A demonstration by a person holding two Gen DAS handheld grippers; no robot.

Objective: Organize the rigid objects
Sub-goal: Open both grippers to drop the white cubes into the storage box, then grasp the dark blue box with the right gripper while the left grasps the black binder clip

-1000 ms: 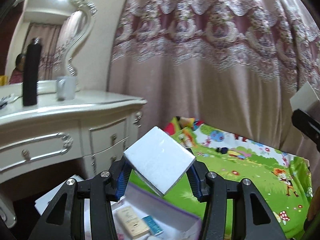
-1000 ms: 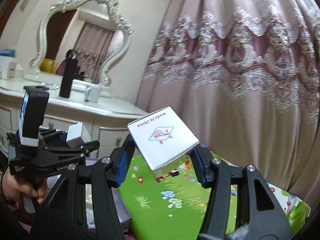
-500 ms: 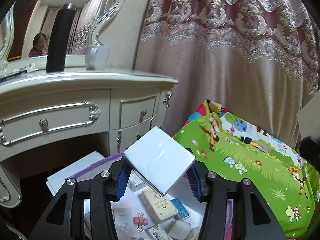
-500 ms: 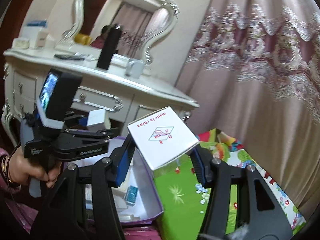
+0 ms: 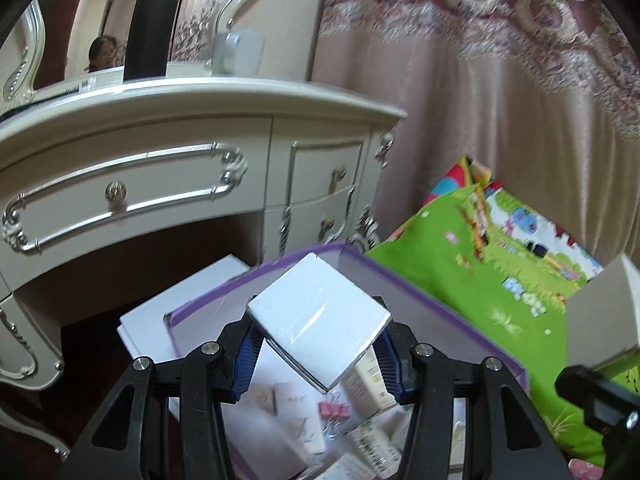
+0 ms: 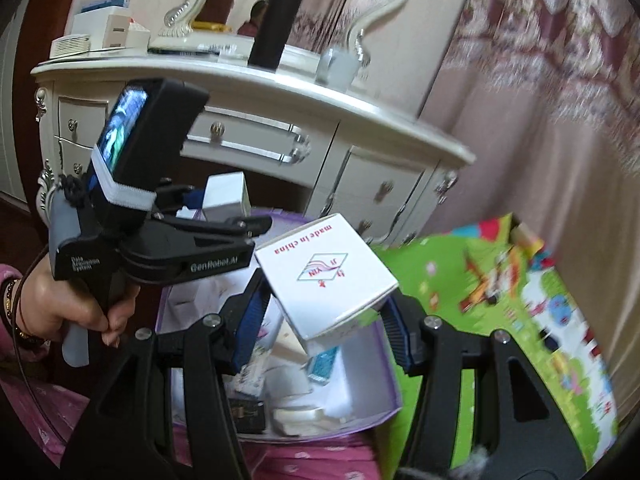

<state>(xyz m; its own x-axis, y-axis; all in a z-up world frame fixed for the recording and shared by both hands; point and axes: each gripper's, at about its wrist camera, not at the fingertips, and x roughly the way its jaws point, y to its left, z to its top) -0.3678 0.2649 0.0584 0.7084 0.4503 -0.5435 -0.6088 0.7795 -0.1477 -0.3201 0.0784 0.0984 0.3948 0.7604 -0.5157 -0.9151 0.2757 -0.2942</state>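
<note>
Writing is scarce in the left wrist view: the white box [image 5: 318, 328] clamped between the blue pads of the left gripper [image 5: 318, 354] shows only a blank, glossy face, tilted with one corner down. It hangs over the near part of an open purple-edged carton [image 5: 432, 292] holding a pink binder clip [image 5: 334, 410] and several small packs whose print is too blurred to read. Beyond stands a cream dressing table [image 5: 200, 128] with one black bottle [image 5: 154, 20] and one grey mug [image 5: 238, 52] on top. A green play mat [image 5: 500, 272] lies to the right. At the right edge a second pale box [image 5: 600, 320] shows.

Seen from the right wrist, the right gripper [image 6: 324, 320] grips that second box [image 6: 326, 276], which reads "made in china" above a diamond logo with "JI YIN", upside down here. It sits above the same carton [image 6: 360, 368], where a blue packet [image 6: 322, 364] lies. To the left, a hand [image 6: 68, 304] holds the left gripper [image 6: 224, 200], marked "GenRobot.AI" and "Data Acquisition System", closed on its white box [image 6: 226, 196]. The table [image 6: 280, 92] carries the same bottle [image 6: 278, 20] and mug [image 6: 336, 66].
</note>
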